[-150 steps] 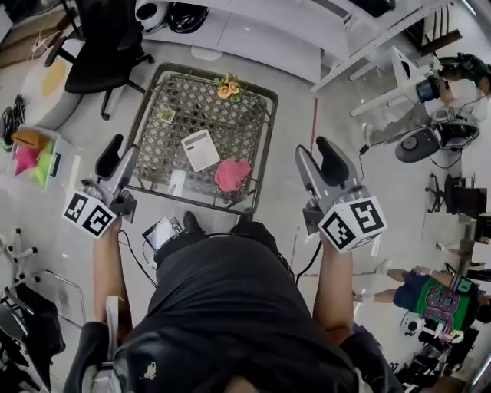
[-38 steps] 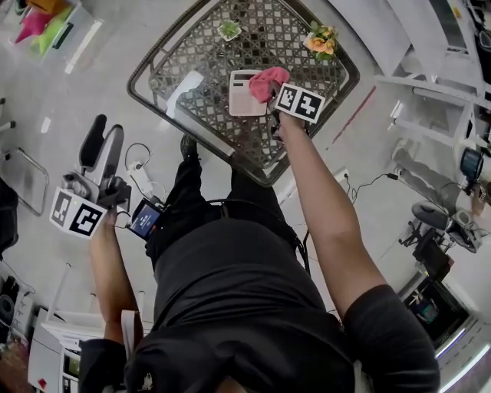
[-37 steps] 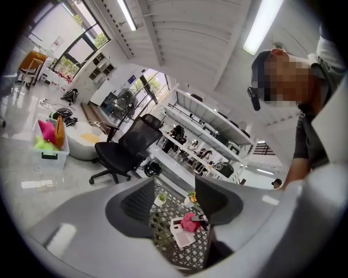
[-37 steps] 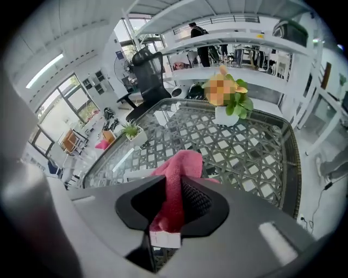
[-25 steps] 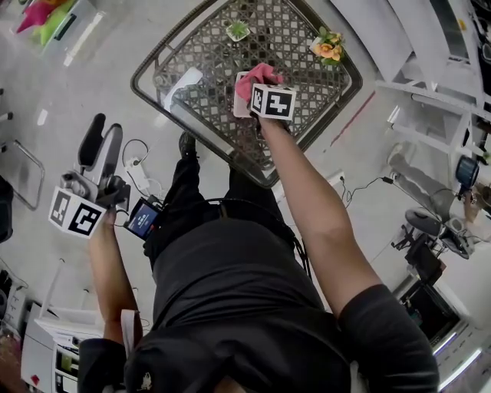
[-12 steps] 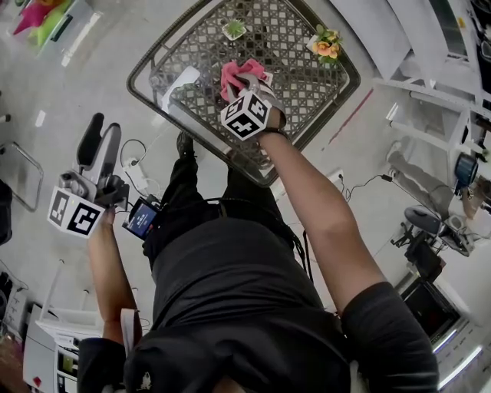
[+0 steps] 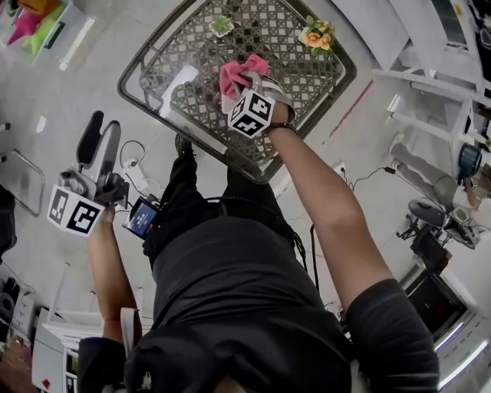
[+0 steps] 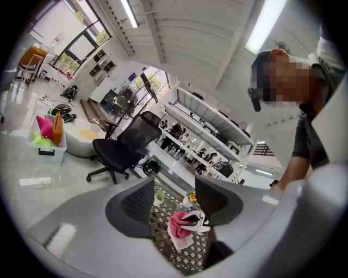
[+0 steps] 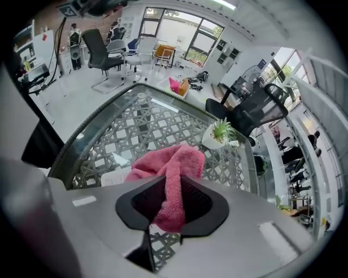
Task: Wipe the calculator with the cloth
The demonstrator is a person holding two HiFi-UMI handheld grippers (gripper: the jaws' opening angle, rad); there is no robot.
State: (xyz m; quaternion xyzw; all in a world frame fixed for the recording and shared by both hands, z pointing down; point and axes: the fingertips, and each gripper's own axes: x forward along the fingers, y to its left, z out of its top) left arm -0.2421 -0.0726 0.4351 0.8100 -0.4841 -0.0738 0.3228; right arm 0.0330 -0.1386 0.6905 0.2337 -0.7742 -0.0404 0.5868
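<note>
Over the glass lattice table (image 7: pixel 134 96), my right gripper (image 7: pixel 245 79) points steeply down, shut on the pink cloth (image 7: pixel 236 73). In the right gripper view the cloth (image 9: pixel 169 160) is pinched between the black pads and bunches out ahead of them. A corner of the white calculator (image 9: pixel 113 176) shows beneath it. In the head view, cloth and gripper hide the calculator. My left gripper (image 7: pixel 106 123) hangs off the table's near left, over the floor, open and empty. Between its jaws the left gripper view shows the cloth (image 8: pixel 176 228) lying on the calculator (image 8: pixel 182 243).
A small potted plant (image 7: pixel 222 25) and orange flowers (image 7: pixel 316 34) stand along the table's far side. A bin of coloured items (image 7: pixel 31 23) sits on the floor at far left. A black office chair (image 8: pixel 122 146) stands beyond the table. A small screen device (image 7: pixel 142 219) hangs at the person's waist.
My right gripper has rolled its wrist over and slid the cloth a little leftward across the calculator. The left gripper has stayed where it was.
</note>
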